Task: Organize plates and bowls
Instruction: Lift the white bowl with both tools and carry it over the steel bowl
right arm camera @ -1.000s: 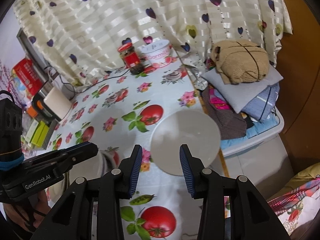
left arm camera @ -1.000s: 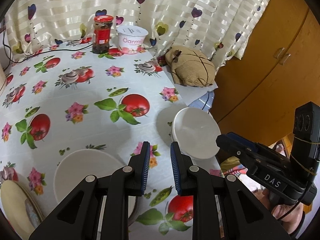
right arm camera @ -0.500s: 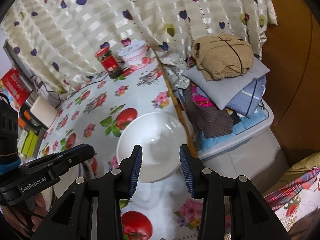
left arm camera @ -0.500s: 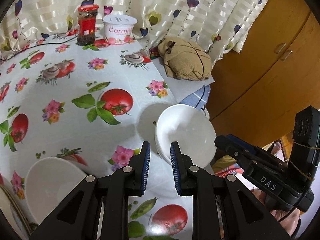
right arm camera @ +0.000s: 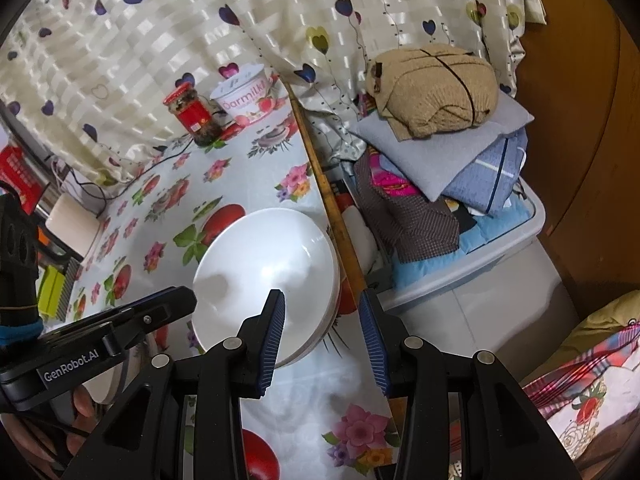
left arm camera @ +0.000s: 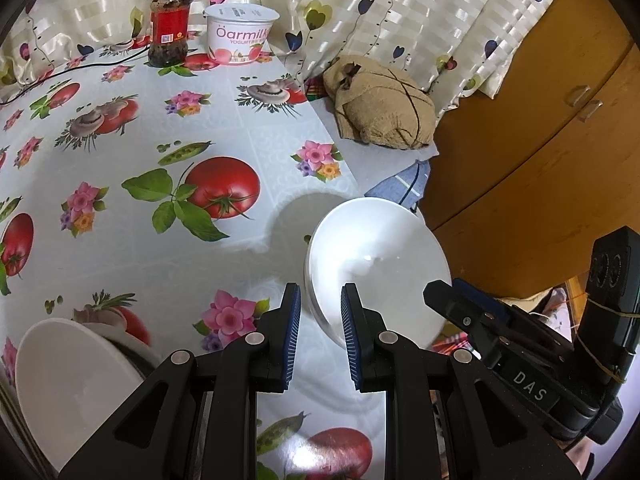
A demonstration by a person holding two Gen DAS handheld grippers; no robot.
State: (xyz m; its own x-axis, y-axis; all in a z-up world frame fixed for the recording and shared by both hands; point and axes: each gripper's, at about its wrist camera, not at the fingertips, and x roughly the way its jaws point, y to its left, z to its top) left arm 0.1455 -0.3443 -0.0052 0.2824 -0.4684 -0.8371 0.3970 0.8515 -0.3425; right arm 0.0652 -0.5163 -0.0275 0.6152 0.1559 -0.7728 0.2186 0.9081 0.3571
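Sitting near the right-hand edge of the worktop is a white bowl, resting on a tablecloth printed with tomatoes, flowers and pea pods. In the right wrist view the same bowl is showing a second rim just below its own on the near side, so it appears to be nested in another bowl; how many are stacked cannot be told.

The left claw is hovering just in front of the bowl's near-left rim, its blue-padded fingers set a little apart and holding nothing. The bowl's edge is lying beyond the fingertips rather than between them.

The right claw is standing spread wide, also holding nothing. Its left finger is overlapping the bowl's near rim in the picture, while its right finger is lying over the worktop edge beside the bowl; whether either pad is touching the bowl cannot be told.

A second white dish is lying at the near-left of the worktop, well apart from the bowl. At the far end, against the heart-patterned curtain, a red-lidded jar and a yogurt tub are standing just beside each other. Folded clothes are piled on a bin beside the worktop.
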